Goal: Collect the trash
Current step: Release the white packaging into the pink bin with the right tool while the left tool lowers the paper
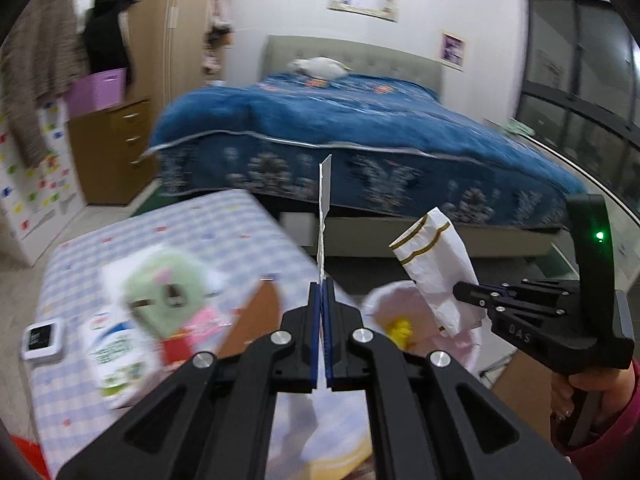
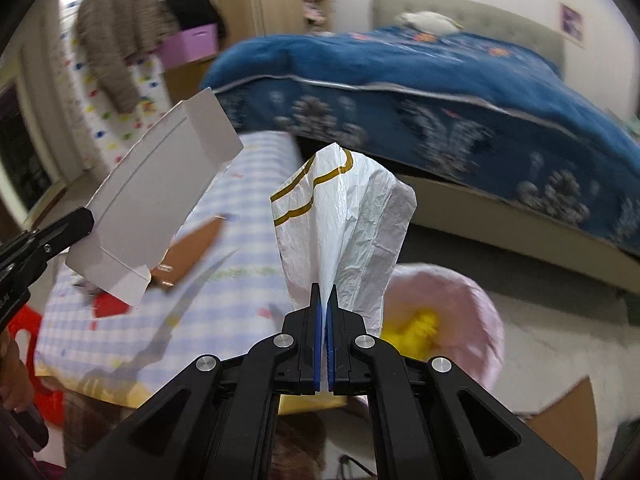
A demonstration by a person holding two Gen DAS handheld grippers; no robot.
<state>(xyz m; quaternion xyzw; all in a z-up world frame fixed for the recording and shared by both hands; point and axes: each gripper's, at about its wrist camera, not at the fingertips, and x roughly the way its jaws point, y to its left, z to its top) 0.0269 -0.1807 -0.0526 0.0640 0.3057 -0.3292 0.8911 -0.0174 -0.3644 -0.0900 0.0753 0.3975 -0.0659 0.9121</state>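
The left gripper (image 1: 322,286) is closed tight on a flat white cardboard piece (image 2: 160,196). The right gripper (image 2: 324,300) is closed on a crumpled white wrapper (image 2: 344,224), above the pink bin (image 2: 460,308), right of the checkered table (image 2: 248,248).

Left gripper (image 1: 322,286): jaws closed, angled downward.
Right gripper (image 2: 324,292): jaws closed, angled downward.
Right hand (image 1: 576,396): wrapped around handle.

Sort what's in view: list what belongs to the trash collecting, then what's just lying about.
Belongs to the job:
- flat white cardboard piece, clamped in the left tongs
- crumpled white plastic bag with gold stripes, clamped in the right tongs
- pink-lined bin with yellow scrap inside

Just lying about:
- blue floral bedspread
- purple storage box
- small white clock-like device
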